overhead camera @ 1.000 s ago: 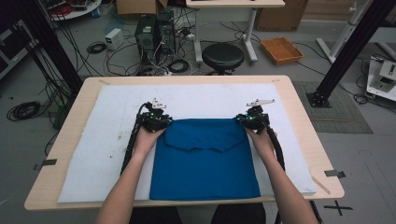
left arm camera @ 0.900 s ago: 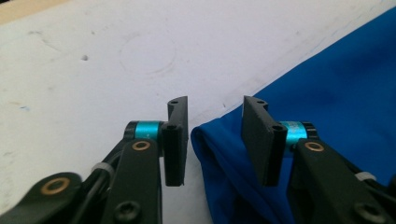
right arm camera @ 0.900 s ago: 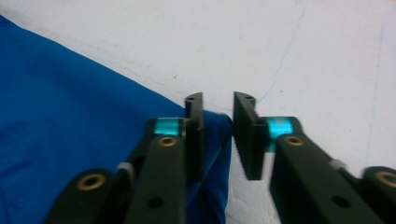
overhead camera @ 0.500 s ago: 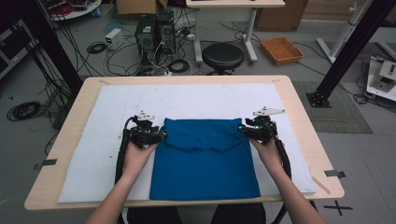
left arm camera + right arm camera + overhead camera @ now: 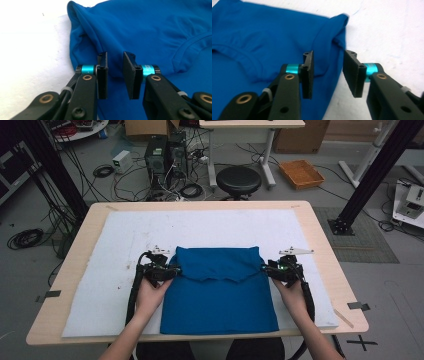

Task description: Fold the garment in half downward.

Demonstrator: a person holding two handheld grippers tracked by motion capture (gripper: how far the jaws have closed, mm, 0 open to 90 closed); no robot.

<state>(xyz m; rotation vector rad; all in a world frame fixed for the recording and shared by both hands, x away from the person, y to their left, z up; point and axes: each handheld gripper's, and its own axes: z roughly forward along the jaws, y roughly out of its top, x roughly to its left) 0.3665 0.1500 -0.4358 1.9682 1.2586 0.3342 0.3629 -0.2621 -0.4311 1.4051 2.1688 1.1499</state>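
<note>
Item: blue shirt (image 5: pixel 220 292), partly folded, lying flat on the white mat (image 5: pixel 110 250) at the near middle of the wooden table (image 5: pixel 320 235), its top portion turned down so the collar edge faces the person. Left gripper (image 5: pixel 172 271): at the shirt's left edge near the folded top; jaws parted with a gap between the pads, having just been closing; cloth lies under and behind them in the left gripper view (image 5: pixel 115 75), nothing pinched. Right gripper (image 5: pixel 267 269): at the shirt's right edge; jaws spread wider, also just narrowing, straddling the cloth's border in the right gripper view (image 5: pixel 328 75), no grip on it. Change noted: a second ago both grippers sat closer together over the shirt's upper corners; they now stand farther apart, outside the side edges. Judgement: the top fold looks finished and released, with side folds likely next.
</note>
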